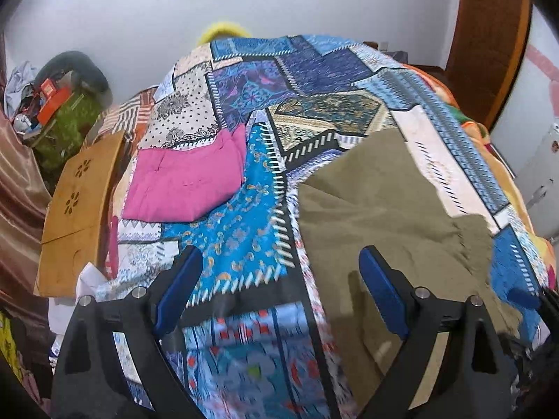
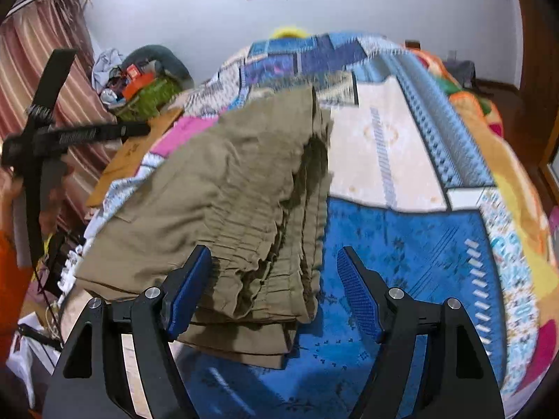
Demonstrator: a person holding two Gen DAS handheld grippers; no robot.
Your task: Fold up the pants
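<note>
- Judging by the stacked layers, the olive pants [image 2: 223,188] lie almost fully folded on the patchwork bedspread [image 2: 412,244], with folded pink pants [image 1: 185,178] to their left.
- Left gripper [image 1: 279,279] hangs left of the olive pants, jaws spread wide, empty.
- Right gripper [image 2: 274,279] straddles their gathered waistband edge, jaws parted, not pinching; it should close squarely before lifting.

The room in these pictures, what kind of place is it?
Most likely a home bedroom: a bed under a patchwork bedspread, striped curtains by the wall, and folded khaki pants lying on the bed.
</note>
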